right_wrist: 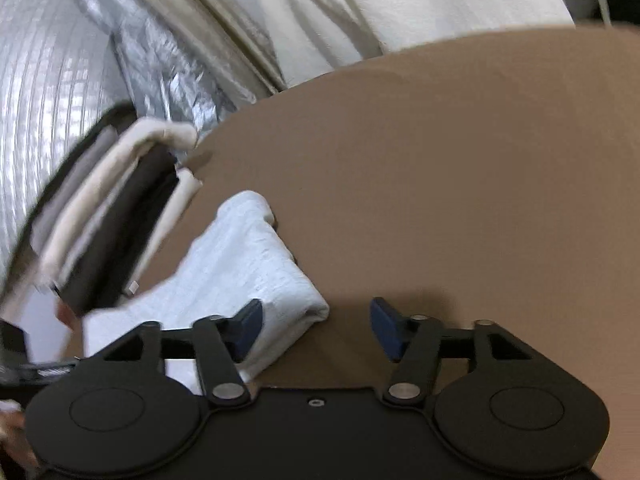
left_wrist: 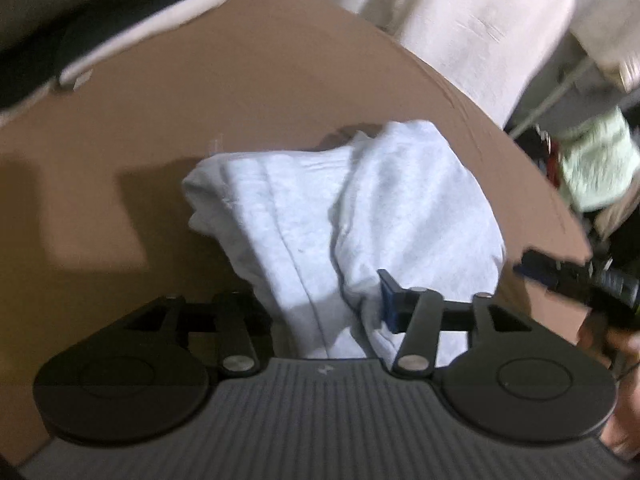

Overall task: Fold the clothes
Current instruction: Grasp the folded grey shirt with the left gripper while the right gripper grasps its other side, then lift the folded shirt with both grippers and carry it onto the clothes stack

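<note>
A folded light grey garment [left_wrist: 320, 208] lies on the brown table [left_wrist: 260, 80]. In the left wrist view my left gripper [left_wrist: 324, 304] stands over its near end. The cloth fills the gap between the jaws, the right blue pad [left_wrist: 390, 300] rests against a fold, and the left pad is hidden by cloth. In the right wrist view the same garment [right_wrist: 248, 256] lies at the left. My right gripper [right_wrist: 316, 322] is open, its left pad [right_wrist: 250, 320] over the garment's near corner and bare table between the pads. The right gripper [left_wrist: 576, 280] also shows at the right edge of the left wrist view.
A stack of folded dark and white clothes [right_wrist: 100, 220] sits at the table's left edge, also seen as a blurred stack [left_wrist: 100, 20]. A white sheet [right_wrist: 400, 8] and a silver foil duct [right_wrist: 48, 80] lie beyond the table. A pale green cloth [left_wrist: 596, 168] lies off its right edge.
</note>
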Demonstrator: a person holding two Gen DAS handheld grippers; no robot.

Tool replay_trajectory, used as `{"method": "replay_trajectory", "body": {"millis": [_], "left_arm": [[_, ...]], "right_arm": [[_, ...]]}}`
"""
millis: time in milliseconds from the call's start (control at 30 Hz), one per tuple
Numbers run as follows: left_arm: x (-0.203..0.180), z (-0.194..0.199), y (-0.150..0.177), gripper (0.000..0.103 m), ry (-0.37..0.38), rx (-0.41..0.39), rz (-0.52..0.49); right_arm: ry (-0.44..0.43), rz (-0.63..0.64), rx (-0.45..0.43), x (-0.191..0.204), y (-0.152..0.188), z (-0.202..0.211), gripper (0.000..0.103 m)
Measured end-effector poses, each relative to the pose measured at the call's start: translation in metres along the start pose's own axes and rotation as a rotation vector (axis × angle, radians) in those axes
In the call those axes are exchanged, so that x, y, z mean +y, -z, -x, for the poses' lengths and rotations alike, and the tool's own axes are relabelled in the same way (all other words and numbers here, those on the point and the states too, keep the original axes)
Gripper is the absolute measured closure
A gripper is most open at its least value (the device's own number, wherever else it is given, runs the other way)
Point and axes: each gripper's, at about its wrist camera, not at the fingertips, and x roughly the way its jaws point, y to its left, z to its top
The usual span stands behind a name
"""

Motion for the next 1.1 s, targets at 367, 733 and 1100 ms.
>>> {"method": "replay_trajectory", "body": {"millis": [367, 733, 1100], "left_arm": [[0.01, -0.027, -0.007, 0.03, 0.076, -0.019, 0.003], [-0.058, 0.015, 0.003, 0.069, -0.086, -0.206, -0.344], [-0.058, 0.11, 0.002, 0.069, -0.103, -0.457, -0.307]], "right_arm": [[-0.151, -0.001, 0.082, 0.007, -0.003, -0.063, 0.009], [-0.026, 0.416, -0.057, 0.088, 0.0, -0.026, 0.075], [-0.031, 0.638, -0.208, 0.165, 0.002, 0.028, 0.076]]}}
